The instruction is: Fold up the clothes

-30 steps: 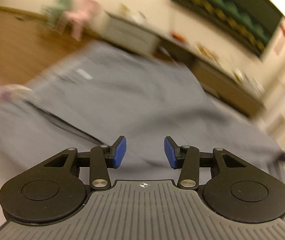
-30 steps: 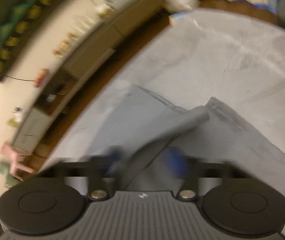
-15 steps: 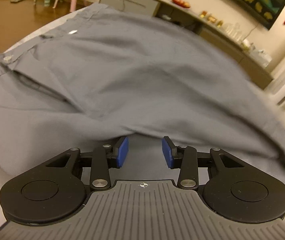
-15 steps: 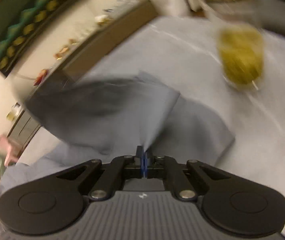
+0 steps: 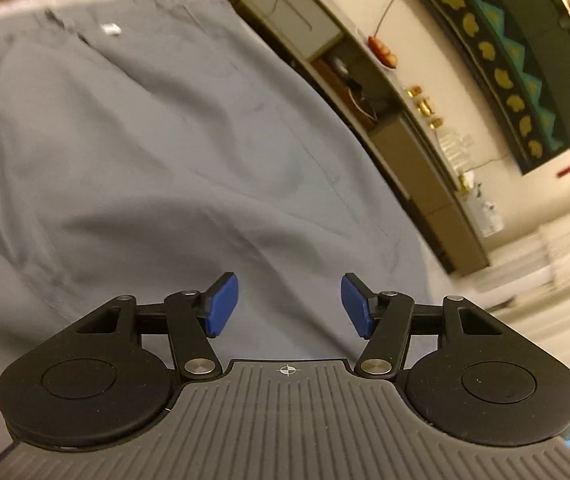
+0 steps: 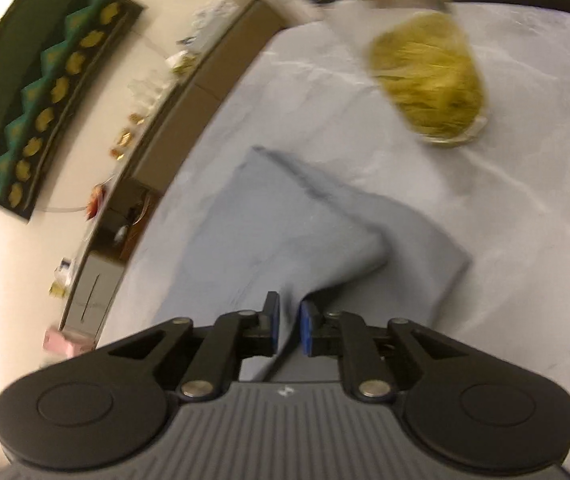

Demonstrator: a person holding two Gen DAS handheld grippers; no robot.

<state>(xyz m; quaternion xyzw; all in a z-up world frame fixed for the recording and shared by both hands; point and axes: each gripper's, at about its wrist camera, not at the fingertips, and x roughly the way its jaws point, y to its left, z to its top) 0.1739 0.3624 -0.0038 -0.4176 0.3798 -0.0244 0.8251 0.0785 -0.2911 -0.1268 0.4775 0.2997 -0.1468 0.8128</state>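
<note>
Mostly, your risks come from the big grey garment (image 5: 157, 152), which fills the left and centre of the left wrist view and lies spread on the pale grey table (image 6: 525, 220), its waistband end with a small white tag (image 5: 111, 29) at the upper left of the frame. It looks soft and slack, so any drag across it will likely ripple the broad panel and undo the flat lay. In the right wrist view the garment's folded end (image 6: 285, 216) sits at centre frame, one layer doubled over another with a corner poking out at the right; that overlap looks uneven, and if you let go carelessly the top layer may slide and skew the fold. Your right gripper (image 6: 289, 326) has its jaws narrow, a slim gap between the blue pads (image 6: 306, 330), with a ridge of cloth rising into that gap; I cannot tell for sure whether the fabric is pinched or just slipping free, so a pull now could either tug the whole fold askew or lose the edge. Your left gripper (image 5: 289, 306) hovers over the cloth with jaws wide and nothing held, so nothing pins the body down. Watch the yellow-green fuzzy object (image 6: 429, 76) at upper right; a swinging sleeve of cloth could knock it.
</note>
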